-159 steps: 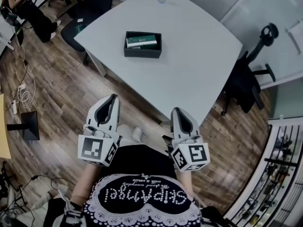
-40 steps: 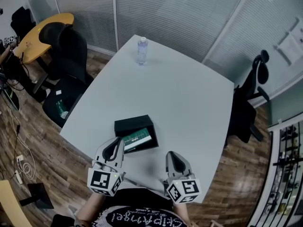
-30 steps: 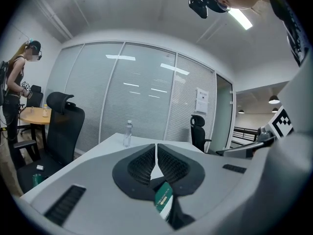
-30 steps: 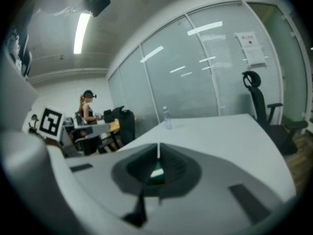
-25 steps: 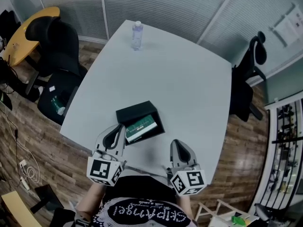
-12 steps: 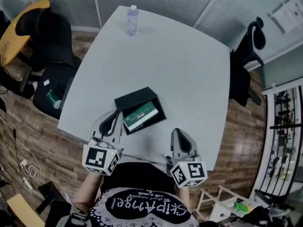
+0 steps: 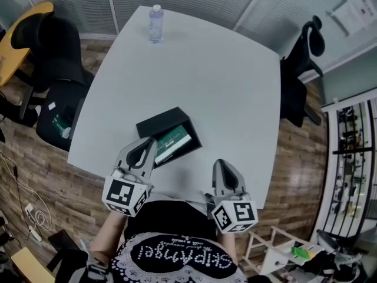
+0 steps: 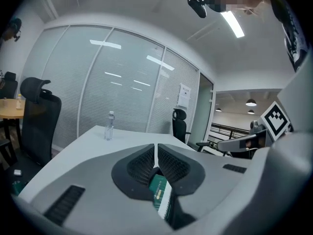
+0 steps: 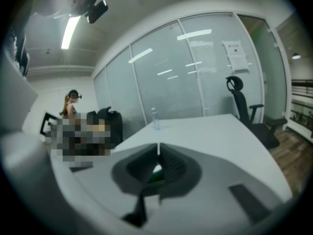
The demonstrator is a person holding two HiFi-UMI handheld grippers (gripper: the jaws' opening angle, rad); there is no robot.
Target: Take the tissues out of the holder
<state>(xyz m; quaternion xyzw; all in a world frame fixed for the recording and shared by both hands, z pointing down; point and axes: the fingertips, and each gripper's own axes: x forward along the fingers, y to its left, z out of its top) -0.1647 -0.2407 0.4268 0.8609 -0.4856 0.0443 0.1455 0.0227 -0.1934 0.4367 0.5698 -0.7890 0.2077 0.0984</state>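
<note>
Left gripper (image 7: 148,142) and right gripper (image 7: 221,164) hover over the near edge of the table (image 7: 230,81), both clenched on nothing.
Head view: green tissues (image 7: 172,141) lie inside the black holder (image 7: 154,124), with the left gripper's tip at its near corner and the right gripper apart. Left gripper view: jaws pressed together, tissues visible beneath them. Right gripper view: jaws together, empty.

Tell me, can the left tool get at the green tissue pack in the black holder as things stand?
Probably yes. The left tool is at the edge of the open holder, the tissue pack lies uncovered inside, and nothing stands between them. Its jaws are shut, though, so they must open first.
</note>
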